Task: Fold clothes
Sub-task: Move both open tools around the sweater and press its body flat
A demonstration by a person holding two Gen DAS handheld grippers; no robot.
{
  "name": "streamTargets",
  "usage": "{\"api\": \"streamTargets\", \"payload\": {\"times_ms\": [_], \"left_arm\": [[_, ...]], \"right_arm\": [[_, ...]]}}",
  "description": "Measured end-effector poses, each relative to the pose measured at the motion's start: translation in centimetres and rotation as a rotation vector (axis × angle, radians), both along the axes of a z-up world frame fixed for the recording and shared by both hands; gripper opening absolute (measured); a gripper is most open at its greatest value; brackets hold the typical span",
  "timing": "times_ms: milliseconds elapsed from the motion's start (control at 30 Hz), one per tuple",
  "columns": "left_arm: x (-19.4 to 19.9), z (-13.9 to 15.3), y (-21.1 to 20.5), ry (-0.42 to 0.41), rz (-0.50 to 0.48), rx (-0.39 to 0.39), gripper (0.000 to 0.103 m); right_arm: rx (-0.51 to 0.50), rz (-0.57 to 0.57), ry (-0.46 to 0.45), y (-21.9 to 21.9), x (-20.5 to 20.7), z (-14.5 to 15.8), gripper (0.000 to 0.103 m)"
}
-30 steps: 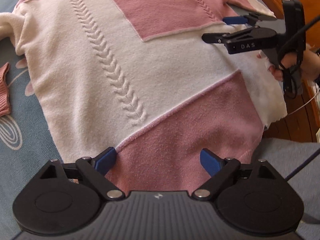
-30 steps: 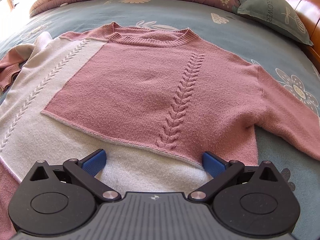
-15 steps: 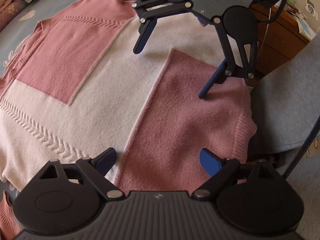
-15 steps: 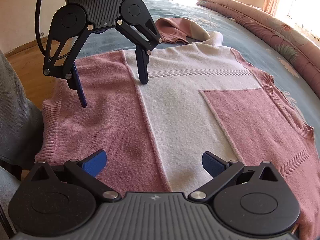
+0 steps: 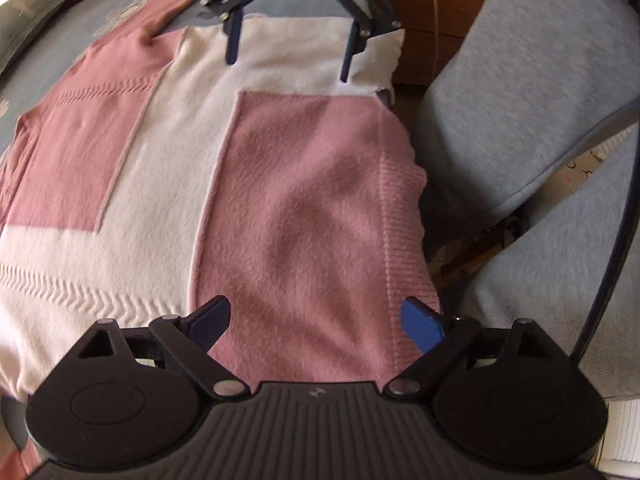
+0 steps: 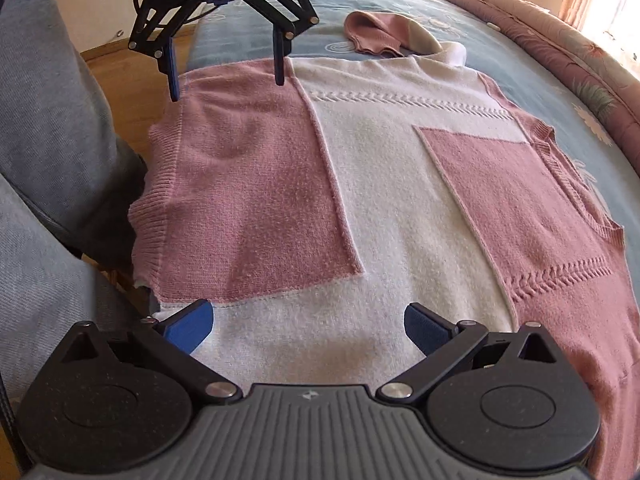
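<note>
On the bed (image 6: 520, 12) | pink-and-white sweater (image 6: 400, 184) lies flat (hem toward me) | my left gripper (image 5: 316, 322) spread wide at hem | my right gripper (image 6: 308, 330) likewise, holding nothing

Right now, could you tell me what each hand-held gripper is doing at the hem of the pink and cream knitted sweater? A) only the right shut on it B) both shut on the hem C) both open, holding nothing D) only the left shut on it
C: the left hand-held gripper and the right hand-held gripper both show spread fingers over the pink and cream knitted sweater, gripping no fabric.
</note>
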State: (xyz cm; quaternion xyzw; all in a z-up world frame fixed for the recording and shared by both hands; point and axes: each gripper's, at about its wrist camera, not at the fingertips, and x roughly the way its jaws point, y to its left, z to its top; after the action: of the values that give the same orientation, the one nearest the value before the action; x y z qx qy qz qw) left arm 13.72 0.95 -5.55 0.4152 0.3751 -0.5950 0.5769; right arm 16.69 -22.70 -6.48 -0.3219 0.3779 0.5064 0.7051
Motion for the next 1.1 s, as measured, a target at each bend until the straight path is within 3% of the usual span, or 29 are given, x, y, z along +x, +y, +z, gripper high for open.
{"api": "streamTargets", "payload": {"times_ms": [67,300,400,533,767,1000,1100], "left_arm": [[-0.5,-0.9,-0.6,0.008,-0.060,0.006,0.092],[0.3,-1.2,2.4,0.022,-0.011,0.067,0.095],[0.9,-0.7,3.5,0.011,0.007,0.096,0.095],[1.6,0.1,4.9,-0.003,0.031,0.134,0.095],[5.5,0.7,2.6,-0.066,0.186,0.040,0.095],[3.5,-1.6,1.9,-0.041,0.221,-0.017,0.096],[3.0,-1.5,3.3,-0.018,0.276,0.038,0.097]], "right_arm": [[-0.015,0.026,0.021,0.3,-0.2,-0.2,0.103],[-0.052,-0.113,0.104,-3.7,-0.5,-0.6,0.103],[-0.119,-0.097,0.093,-4.4,-1.1,-0.5,0.103],[-0.097,-0.135,0.046,-3.8,-0.5,0.7,0.103],[-0.055,-0.190,0.047,-1.8,1.8,-0.5,0.103],[-0.093,-0.235,0.068,-2.6,1.4,-0.4,0.103],[-0.100,-0.223,0.042,-2.9,0.9,-0.3,0.103]]}}
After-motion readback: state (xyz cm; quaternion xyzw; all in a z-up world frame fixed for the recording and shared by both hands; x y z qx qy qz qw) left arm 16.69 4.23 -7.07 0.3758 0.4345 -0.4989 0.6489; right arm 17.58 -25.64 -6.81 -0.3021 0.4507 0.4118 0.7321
